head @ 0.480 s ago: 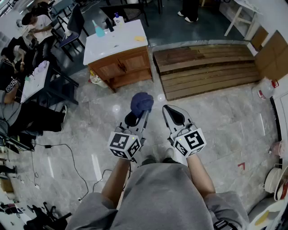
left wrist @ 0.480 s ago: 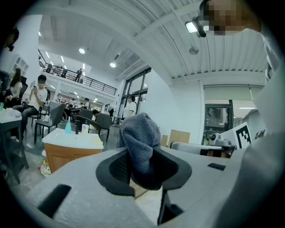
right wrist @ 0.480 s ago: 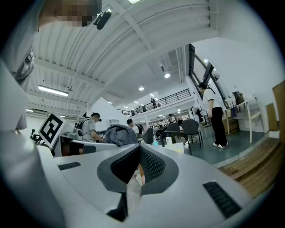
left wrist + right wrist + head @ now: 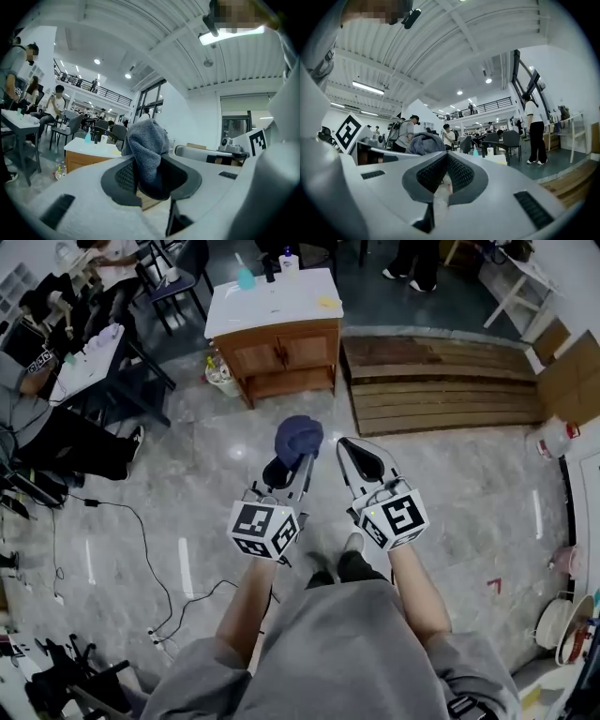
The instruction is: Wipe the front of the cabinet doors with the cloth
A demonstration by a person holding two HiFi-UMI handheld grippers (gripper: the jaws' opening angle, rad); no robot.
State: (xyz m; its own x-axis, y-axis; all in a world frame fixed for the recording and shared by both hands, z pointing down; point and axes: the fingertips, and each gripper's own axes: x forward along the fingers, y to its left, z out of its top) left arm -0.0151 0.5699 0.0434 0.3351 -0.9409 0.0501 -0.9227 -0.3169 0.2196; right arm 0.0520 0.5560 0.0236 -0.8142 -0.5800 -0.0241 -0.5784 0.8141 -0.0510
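Cloth (image 4: 298, 440): bunched and clamped in the jaws of the left gripper (image 4: 292, 467) at mid-frame; the right gripper (image 4: 356, 457) beside it is closed on nothing. In the last half second the cabinet (image 4: 281, 352) has shifted from upper left to upper centre. It remains well apart from the cloth, so I judge the approach unfinished and wiping not begun.

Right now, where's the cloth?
Head view, centre: the blue cloth is pinched in the left tool, above the grey floor, just left of the right tool and short of the wooden cabinet at the top.
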